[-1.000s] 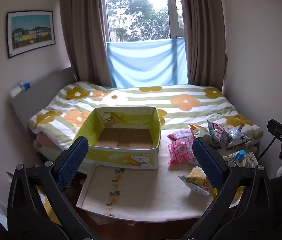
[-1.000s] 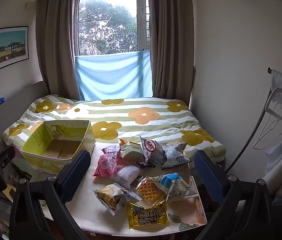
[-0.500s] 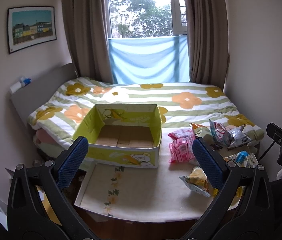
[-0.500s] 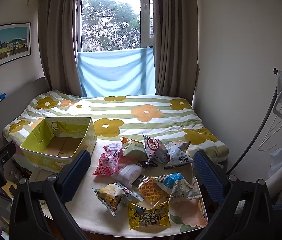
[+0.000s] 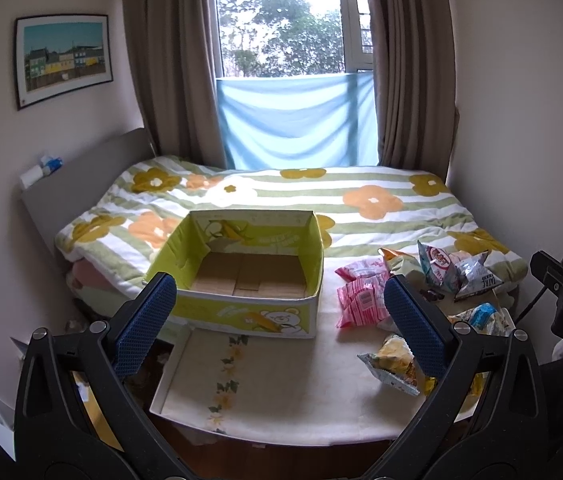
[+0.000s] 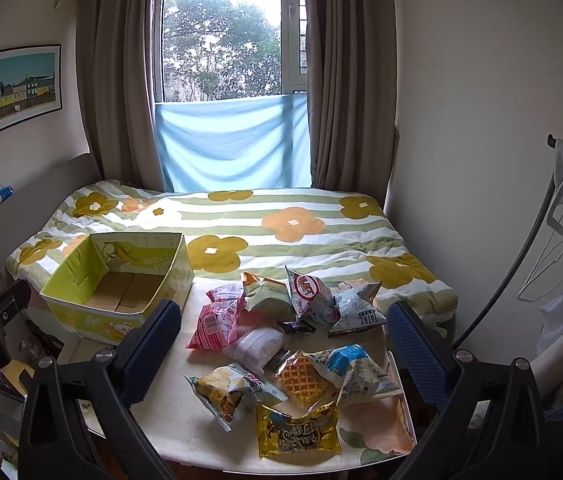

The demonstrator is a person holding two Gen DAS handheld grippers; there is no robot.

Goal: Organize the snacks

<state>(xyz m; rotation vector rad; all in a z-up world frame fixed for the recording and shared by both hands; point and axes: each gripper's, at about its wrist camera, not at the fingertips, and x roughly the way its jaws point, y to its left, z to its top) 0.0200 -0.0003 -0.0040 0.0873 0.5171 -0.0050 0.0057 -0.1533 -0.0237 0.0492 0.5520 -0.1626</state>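
L gripper [image 5: 279, 322] is held wide apart, nothing gripped; yellow box [image 5: 241, 268] is seen just ahead on table [image 5: 281, 392]. R gripper [image 6: 283, 354] is likewise spread, empty; snack packs [image 6: 281, 344] are piled between and beyond its fingers, box to their left.

black tool [image 5: 279, 314] arms, silver screws, textured blue fingertips [image 6: 149, 346]

Ahead of the left claw [image 5: 279, 322]: bare desk [image 5: 281, 384], then the open-topped yellow carton [image 5: 241, 312] walling it off. Ahead of the right claw [image 6: 283, 346]: heaped snack packets [image 6: 301, 344], no gaps between.
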